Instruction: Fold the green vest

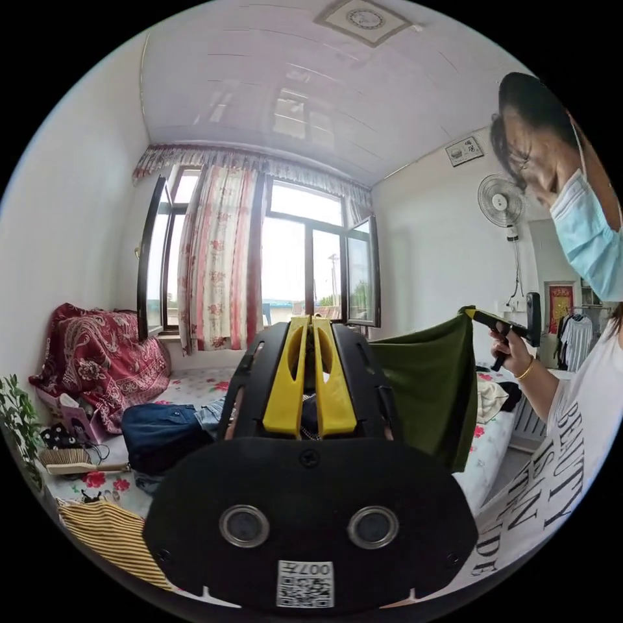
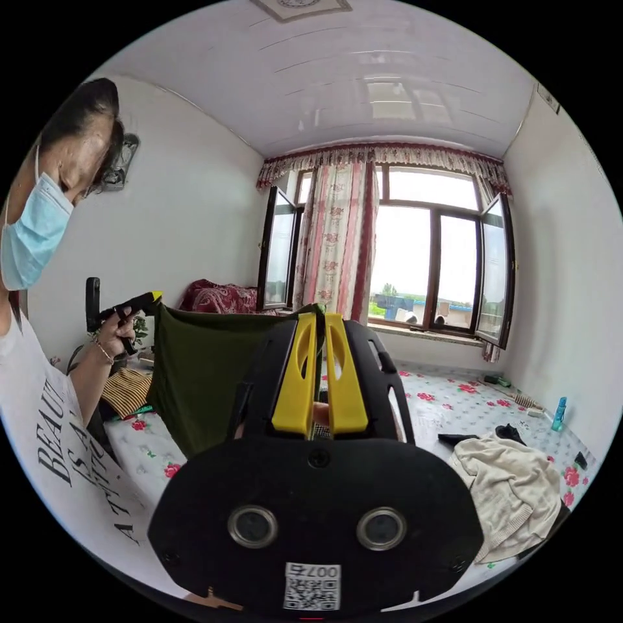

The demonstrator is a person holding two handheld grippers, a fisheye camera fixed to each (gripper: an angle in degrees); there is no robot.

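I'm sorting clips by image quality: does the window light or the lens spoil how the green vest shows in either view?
Left gripper view: the window is blown out, yet the green vest stays sharp and evenly lit; walls bow from fisheye. Right gripper view: the panes are again overexposed and the vest is darker and backlit, though its edges read clearly.

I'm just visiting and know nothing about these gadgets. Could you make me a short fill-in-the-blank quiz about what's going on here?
1. The dark green cloth vest hangs stretched between ____ grippers.
2. The left gripper has jaws coloured ____.
3. The right gripper is shut on the vest's ____ edge.
4. The cream knitted garment lies on a sheet printed with red ____.

Missing words: two; yellow; top; flowers
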